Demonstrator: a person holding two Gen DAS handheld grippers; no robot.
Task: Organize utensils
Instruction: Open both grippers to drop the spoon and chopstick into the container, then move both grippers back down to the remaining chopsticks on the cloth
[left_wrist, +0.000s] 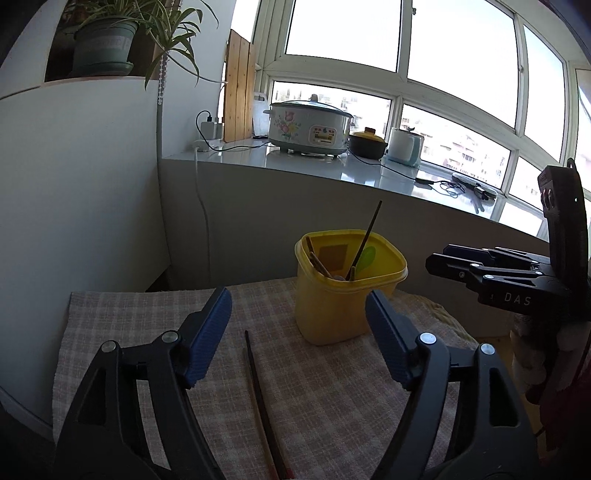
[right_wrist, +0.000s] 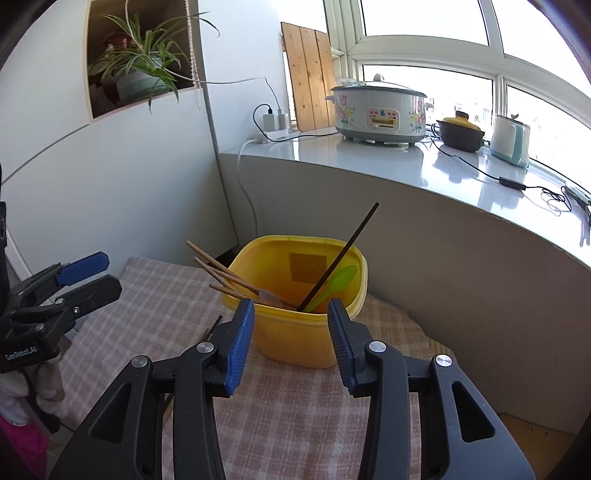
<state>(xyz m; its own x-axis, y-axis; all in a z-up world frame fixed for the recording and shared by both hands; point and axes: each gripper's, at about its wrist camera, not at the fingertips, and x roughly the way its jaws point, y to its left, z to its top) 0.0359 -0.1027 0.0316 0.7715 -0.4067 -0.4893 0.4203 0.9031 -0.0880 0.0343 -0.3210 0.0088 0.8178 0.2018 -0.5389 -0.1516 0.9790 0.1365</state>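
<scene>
Yellow translucent plastic tub (right_wrist: 295, 314), square with rounded corners, near the far edge of the checked woven cloth (left_wrist: 147, 325); holds pale wooden chopsticks (right_wrist: 218, 269), green plastic spoon (right_wrist: 332, 282), dark stick (right_wrist: 340, 254). Dark slender chopstick pair (left_wrist: 258, 398) lies nearer, mid-cloth. Left gripper (left_wrist: 297, 332) wide apart, empty; right gripper (right_wrist: 291, 339) part open, empty; best lowered astride the pair, pinching mid-shaft.

Daylight pours in through the windows (left_wrist: 406, 48) at the back, and their panes are blown out to near white in both views. The glossy sill (right_wrist: 369, 162) below them throws pale reflections of the panes. Everything nearer the lens is backlit and dim: the wall under the sill (left_wrist: 295, 206) lies in grey shade, and the checked cloth (left_wrist: 314, 398) looks muted. Focus is sharp throughout, with no motion blur. Fisheye distortion bends the window frames and sill into arcs, and dark vignetting fills the corners.
</scene>
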